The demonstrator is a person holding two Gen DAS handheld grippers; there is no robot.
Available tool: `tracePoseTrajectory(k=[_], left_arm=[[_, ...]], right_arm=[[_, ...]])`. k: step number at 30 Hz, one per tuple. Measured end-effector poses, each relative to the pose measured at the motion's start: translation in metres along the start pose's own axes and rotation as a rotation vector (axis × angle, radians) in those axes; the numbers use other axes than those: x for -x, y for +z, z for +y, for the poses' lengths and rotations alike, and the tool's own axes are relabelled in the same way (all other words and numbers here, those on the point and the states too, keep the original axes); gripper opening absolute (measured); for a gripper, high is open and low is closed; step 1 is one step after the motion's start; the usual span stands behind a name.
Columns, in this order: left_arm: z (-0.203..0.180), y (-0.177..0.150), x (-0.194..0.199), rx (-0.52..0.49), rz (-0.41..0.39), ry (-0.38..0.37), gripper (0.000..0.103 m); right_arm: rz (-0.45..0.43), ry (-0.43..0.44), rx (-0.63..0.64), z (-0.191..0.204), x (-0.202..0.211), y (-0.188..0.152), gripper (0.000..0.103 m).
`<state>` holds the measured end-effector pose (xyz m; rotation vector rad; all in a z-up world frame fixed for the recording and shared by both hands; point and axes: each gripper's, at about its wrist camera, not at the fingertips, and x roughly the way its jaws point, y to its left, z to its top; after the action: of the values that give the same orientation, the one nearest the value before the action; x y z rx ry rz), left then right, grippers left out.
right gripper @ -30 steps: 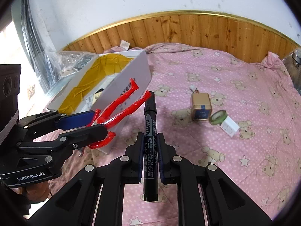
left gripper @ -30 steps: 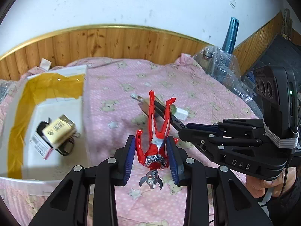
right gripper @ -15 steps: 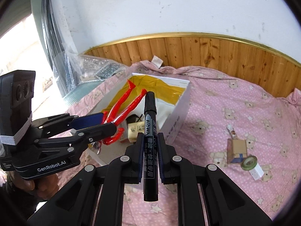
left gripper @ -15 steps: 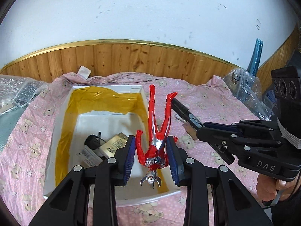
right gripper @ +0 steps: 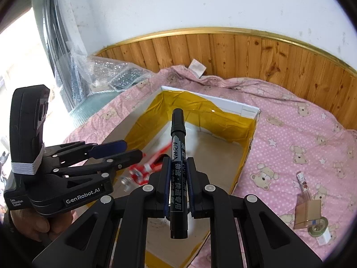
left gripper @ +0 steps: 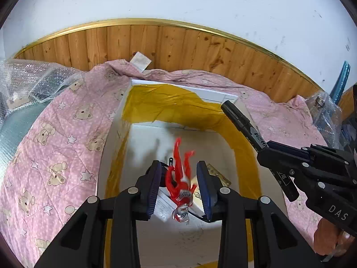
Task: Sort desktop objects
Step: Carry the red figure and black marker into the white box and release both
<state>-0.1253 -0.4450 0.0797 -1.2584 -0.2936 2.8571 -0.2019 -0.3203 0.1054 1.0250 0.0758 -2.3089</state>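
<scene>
Toy figure between spread fingers above the box, marker clamped in the other gripper.

Left wrist view: the left gripper (left gripper: 179, 186) stands wide, its blue pads clear of the blurred red-and-silver plastic toy figure (left gripper: 180, 184), head nearest, over the white cardboard box lined with yellow tape (left gripper: 178, 102). Right wrist view: the right gripper (right gripper: 178, 174) clamps the black marker pen with white lettering (right gripper: 177, 156) above the box's near end. A pink bear-print quilt (right gripper: 301, 138) lies under everything, with wooden wall panelling (right gripper: 234, 53) far behind.

red figure (right gripper: 145, 167): motion-blurred | items under it in box (left gripper: 138, 102): mostly hidden | marker (left gripper: 256, 138) rear: hidden by right gripper (left gripper: 312, 169)
</scene>
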Motion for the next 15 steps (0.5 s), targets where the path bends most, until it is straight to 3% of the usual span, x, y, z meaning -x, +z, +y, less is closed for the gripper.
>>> tracePoseTrajectory(k=[4, 15], left_arm=[[0.015, 0.000, -0.012, 0.063, 0.042, -0.030, 0.038], [-0.011, -0.015, 0.006, -0.008, 0.039, -0.045, 0.041]], right_arm=[[0.017, -0.009, -0.025, -0.009, -0.013, -0.003, 0.036], [0.042, 0.022, -0.027, -0.004, -0.004, -0.021, 0.036]])
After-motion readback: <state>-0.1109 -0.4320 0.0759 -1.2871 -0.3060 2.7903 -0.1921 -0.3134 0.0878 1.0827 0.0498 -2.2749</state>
